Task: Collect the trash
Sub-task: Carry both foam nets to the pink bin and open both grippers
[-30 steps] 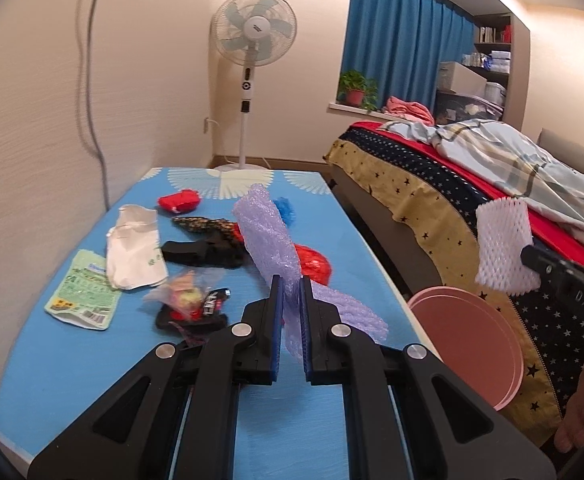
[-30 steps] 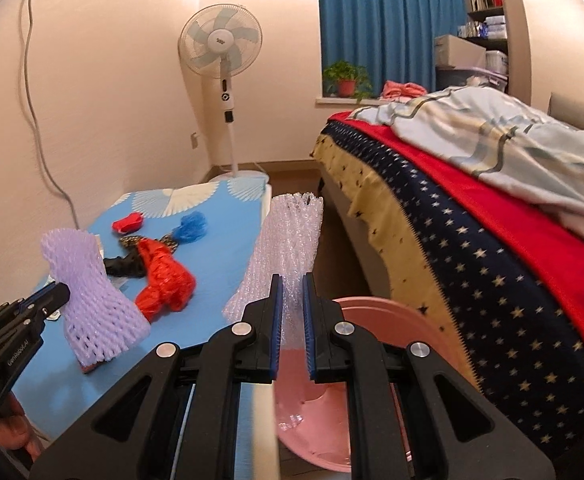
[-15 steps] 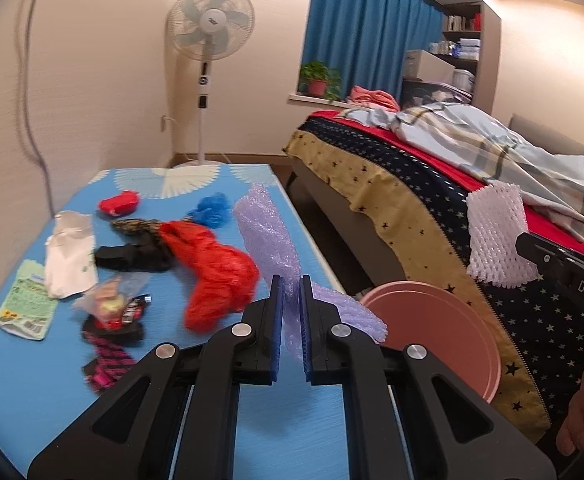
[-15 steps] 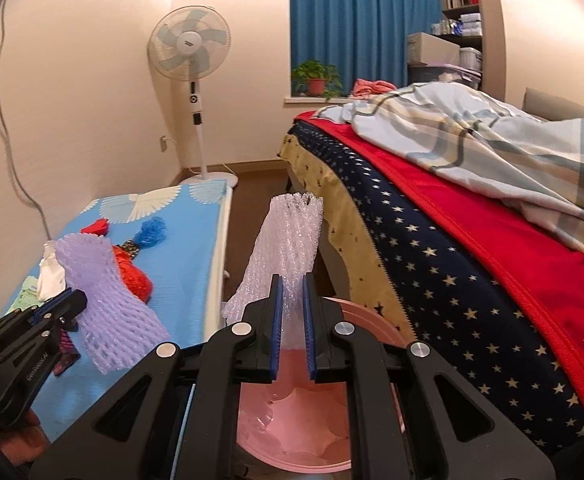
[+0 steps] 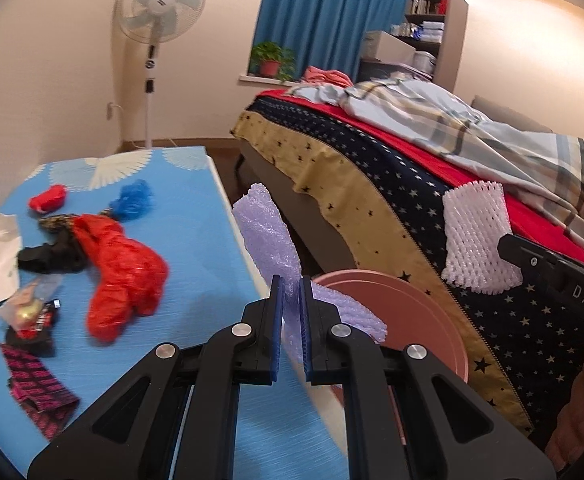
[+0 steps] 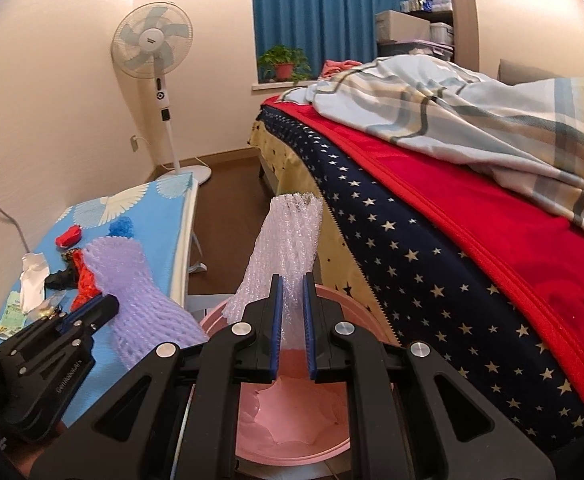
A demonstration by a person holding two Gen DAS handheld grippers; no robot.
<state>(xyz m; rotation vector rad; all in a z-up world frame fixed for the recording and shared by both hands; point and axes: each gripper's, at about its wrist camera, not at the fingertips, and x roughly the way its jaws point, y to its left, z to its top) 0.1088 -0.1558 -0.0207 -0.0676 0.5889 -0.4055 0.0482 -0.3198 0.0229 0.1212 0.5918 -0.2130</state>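
A pink bin (image 6: 292, 412) stands on the floor between the bed (image 6: 471, 240) and the blue table (image 5: 196, 248), placed to catch trash. Right gripper (image 6: 292, 320), clamped on a white foam net (image 6: 288, 248), holds it over the bin; left gripper (image 5: 290, 320) pinches a purple foam net (image 5: 270, 240) near the rim. The bin's base is hidden.

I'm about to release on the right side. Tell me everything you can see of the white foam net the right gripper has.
The white foam net is a soft, open-mesh foam sleeve, translucent white, with a frayed open top end. It stands roughly upright, leaning slightly left, its lower part pinched between the blue pads of the right gripper, which is shut on it. It hangs above the open pink bin, beside the bed's starred cover. In the left wrist view it shows as a squat white tube. Nothing but the pads is seen touching it.
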